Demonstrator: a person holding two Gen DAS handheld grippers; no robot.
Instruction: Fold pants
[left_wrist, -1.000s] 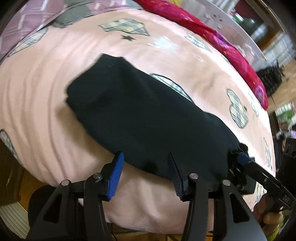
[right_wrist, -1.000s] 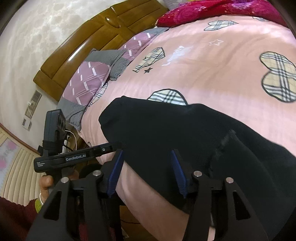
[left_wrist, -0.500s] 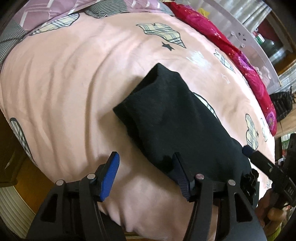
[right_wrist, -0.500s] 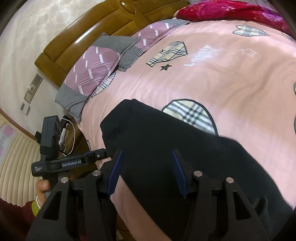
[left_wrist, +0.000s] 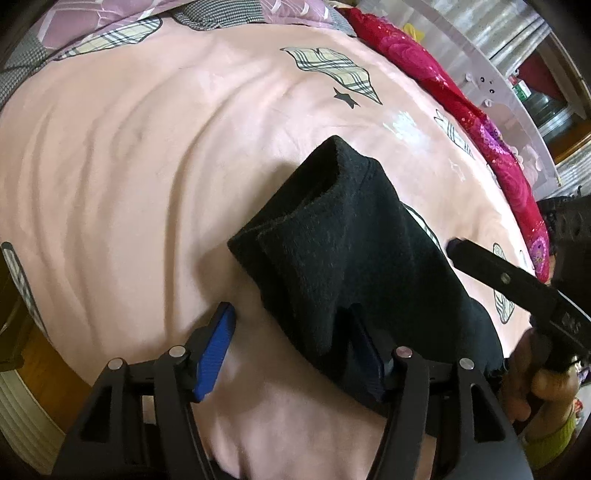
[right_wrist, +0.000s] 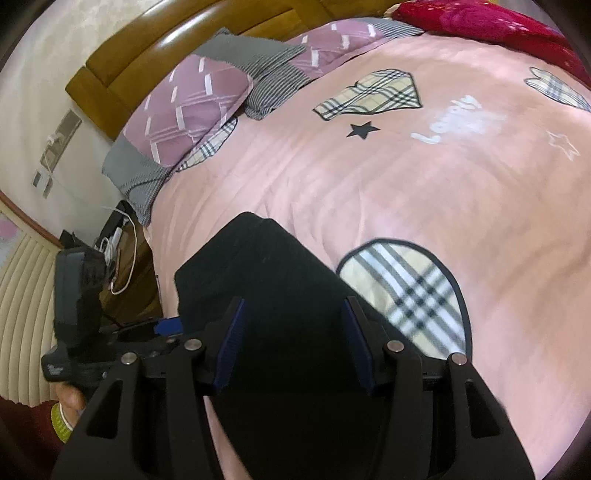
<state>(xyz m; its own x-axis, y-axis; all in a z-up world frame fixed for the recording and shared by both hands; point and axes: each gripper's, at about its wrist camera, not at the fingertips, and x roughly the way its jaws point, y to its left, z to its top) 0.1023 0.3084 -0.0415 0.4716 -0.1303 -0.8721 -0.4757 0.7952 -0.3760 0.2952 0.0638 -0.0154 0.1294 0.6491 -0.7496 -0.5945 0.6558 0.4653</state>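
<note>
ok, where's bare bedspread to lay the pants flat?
Biggest free patch: pink bedspread left of the black pants, up to the purple pillows. More beyond them, toward the red blanket. Crowded at the near edge, where left gripper and right gripper stand open by the pants.

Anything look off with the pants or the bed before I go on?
Nothing damaged or spilled. The black pants lie folded on the pink bedspread, though the far cuff end gapes open rather than lying flat. Both claws, left and right, are open.
</note>
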